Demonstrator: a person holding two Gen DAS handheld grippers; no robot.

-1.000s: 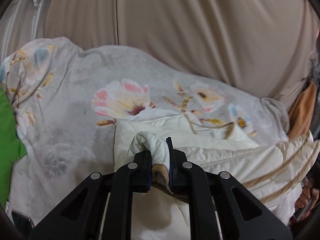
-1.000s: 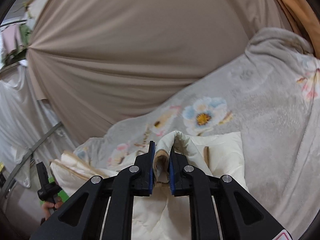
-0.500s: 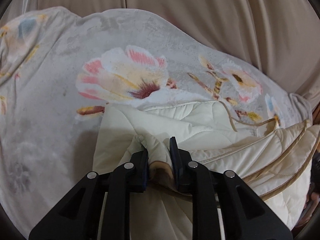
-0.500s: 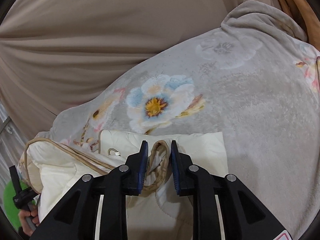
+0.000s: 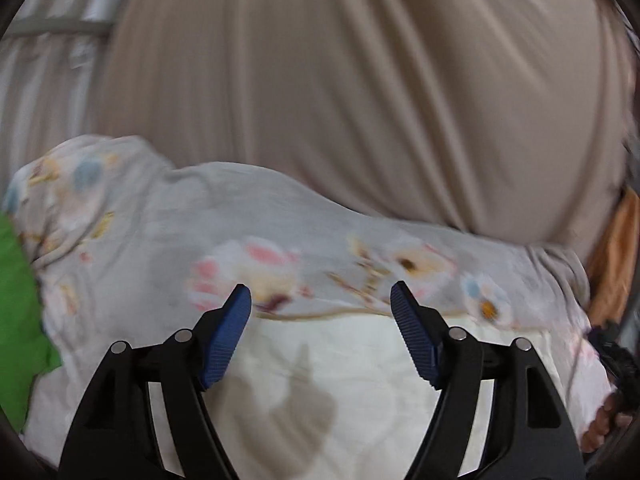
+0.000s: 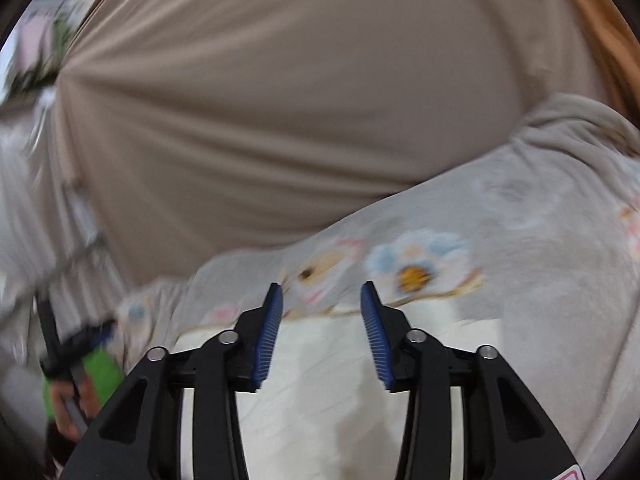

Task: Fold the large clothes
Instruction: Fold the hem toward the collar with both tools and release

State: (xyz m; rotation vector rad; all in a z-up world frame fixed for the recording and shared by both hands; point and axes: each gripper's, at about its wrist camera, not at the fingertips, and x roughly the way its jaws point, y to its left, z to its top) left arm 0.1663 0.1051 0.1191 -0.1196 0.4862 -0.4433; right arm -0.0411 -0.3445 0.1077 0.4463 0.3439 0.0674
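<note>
Centrally, the cream quilted garment (image 5: 320, 380) lies flat beneath both of my tools on a grey floral blanket (image 5: 160, 240), its tan-piped far edge running just beyond the fingertips in each wrist view. The left gripper (image 5: 320, 304) hovers over the garment with its jaws spread wide and nothing between the blue pads (image 5: 224, 344); the right gripper (image 6: 320, 300) is likewise released, holding nothing, above the same cream fabric (image 6: 320, 380). Shadows of the tools fall on the cloth, so I judge both to be above it, not pressing in. Both views are smeared by motion, and I cannot tell how many layers are stacked or whether the fold beneath is square. Beyond the blanket hangs a beige curtain (image 5: 360, 100); a green cloth (image 5: 16, 300) lies at the left margin of the left view, and an orange fabric (image 5: 616, 260) at the right. Part of a hand (image 6: 72, 400) on the other tool is visible at the lower left of the right view. Risks from here, as I judge them: the padded layers may spring back and slide open with no grip on them; a hurried regrasp under blur could pinch the blanket along with the garment, or catch only the top layer and drag the fold askew; uneven pulls from the two sides would skew the piped edge.
</note>
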